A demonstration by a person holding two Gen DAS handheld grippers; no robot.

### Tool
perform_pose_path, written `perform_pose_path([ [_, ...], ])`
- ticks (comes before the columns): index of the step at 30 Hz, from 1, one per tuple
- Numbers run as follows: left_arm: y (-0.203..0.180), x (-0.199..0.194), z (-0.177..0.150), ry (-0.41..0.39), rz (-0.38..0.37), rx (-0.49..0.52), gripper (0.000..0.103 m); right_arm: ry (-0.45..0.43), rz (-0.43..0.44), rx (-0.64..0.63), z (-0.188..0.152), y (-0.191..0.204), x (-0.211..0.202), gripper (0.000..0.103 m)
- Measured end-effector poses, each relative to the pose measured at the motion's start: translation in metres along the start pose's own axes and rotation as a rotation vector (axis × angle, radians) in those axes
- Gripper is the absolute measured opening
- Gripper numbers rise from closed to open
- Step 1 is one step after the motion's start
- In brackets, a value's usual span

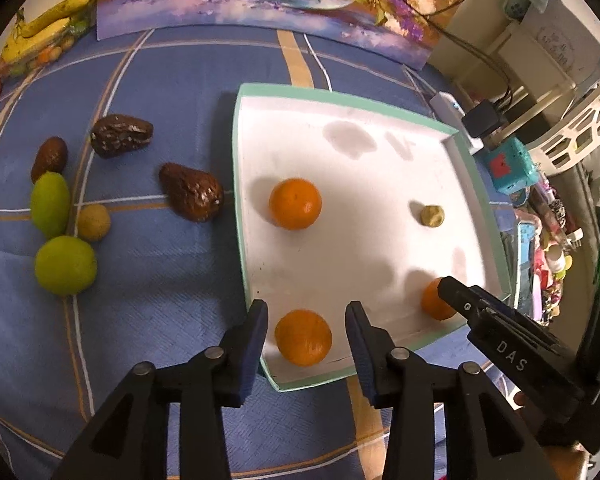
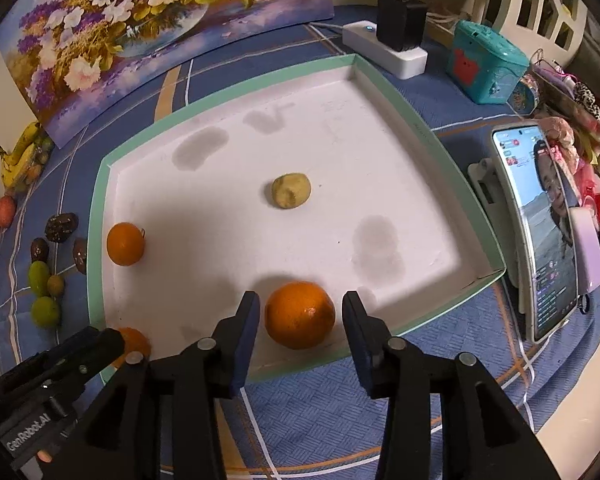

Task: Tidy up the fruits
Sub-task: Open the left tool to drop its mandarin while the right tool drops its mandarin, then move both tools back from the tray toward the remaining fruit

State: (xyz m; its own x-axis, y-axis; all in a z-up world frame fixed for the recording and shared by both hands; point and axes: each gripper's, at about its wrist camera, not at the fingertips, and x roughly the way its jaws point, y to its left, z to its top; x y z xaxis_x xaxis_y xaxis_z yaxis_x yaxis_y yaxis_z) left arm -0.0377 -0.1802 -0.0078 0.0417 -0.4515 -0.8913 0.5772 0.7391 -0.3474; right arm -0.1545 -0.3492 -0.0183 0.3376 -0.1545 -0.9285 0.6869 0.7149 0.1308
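A white tray with a teal rim [image 1: 340,94] [image 2: 260,80] lies on the blue checked cloth. My left gripper [image 1: 306,320] is open, straddling an orange [image 1: 303,338] in the tray's near left corner, with slim gaps at both pads. My right gripper [image 2: 300,312] is open too, with another orange [image 2: 300,315] between its fingers near the tray's front edge. A third orange [image 1: 295,203] [image 2: 125,244] and a small yellowish fruit [image 1: 432,215] [image 2: 291,191] also rest in the tray. Each gripper partly hides the other one's orange in the opposite view.
Left of the tray lie two green fruits [image 1: 50,204], a small yellow one [image 1: 94,222] and three brown fruits [image 1: 191,197]. Bananas [image 1: 44,28] sit far left. A flower painting [image 2: 140,20], power strip [image 2: 384,46], teal box [image 2: 484,64] and phone on a stand [image 2: 540,232] border the tray.
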Motion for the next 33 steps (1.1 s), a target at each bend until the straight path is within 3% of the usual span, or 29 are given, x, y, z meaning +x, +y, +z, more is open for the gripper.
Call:
perform_pose_path([
  [4, 0.011, -0.014, 0.004, -0.035, 0.006, -0.032, 0.045, -0.024, 0.006, -0.01, 0.001, 0.002, -0.007, 0.044],
  [7, 0.03, -0.024, 0.006, -0.056, 0.046, -0.086, 0.058, -0.04, 0.014, -0.02, 0.001, 0.006, -0.01, 0.044],
  [9, 0.047, -0.03, 0.008, -0.066, 0.087, -0.129, 0.062, -0.047, 0.017, -0.027, 0.0, 0.01, -0.01, 0.044],
  [10, 0.054, -0.031, 0.008, -0.069, 0.106, -0.146, 0.063, -0.048, 0.019, -0.032, 0.0, 0.011, -0.01, 0.046],
  [11, 0.062, -0.034, 0.009, -0.074, 0.131, -0.166, 0.065, -0.048, 0.019, -0.037, 0.0, 0.014, -0.009, 0.055],
  [12, 0.068, -0.035, 0.009, -0.078, 0.149, -0.179, 0.07, -0.05, 0.018, -0.045, -0.001, 0.017, -0.009, 0.066],
  [16, 0.094, -0.042, 0.008, -0.11, 0.244, -0.242, 0.102, -0.054, 0.015, -0.078, -0.003, 0.029, -0.008, 0.071],
  [19, 0.11, -0.049, 0.006, -0.13, 0.307, -0.272, 0.103, -0.068, 0.021, -0.092, -0.003, 0.036, -0.009, 0.084],
  [24, 0.126, -0.057, 0.005, -0.157, 0.374, -0.303, 0.103, -0.092, 0.054, -0.117, -0.005, 0.051, -0.012, 0.085],
  [33, 0.152, -0.081, 0.002, -0.227, 0.396, -0.361, 0.103, -0.139, 0.091, -0.18, -0.009, 0.087, -0.018, 0.086],
])
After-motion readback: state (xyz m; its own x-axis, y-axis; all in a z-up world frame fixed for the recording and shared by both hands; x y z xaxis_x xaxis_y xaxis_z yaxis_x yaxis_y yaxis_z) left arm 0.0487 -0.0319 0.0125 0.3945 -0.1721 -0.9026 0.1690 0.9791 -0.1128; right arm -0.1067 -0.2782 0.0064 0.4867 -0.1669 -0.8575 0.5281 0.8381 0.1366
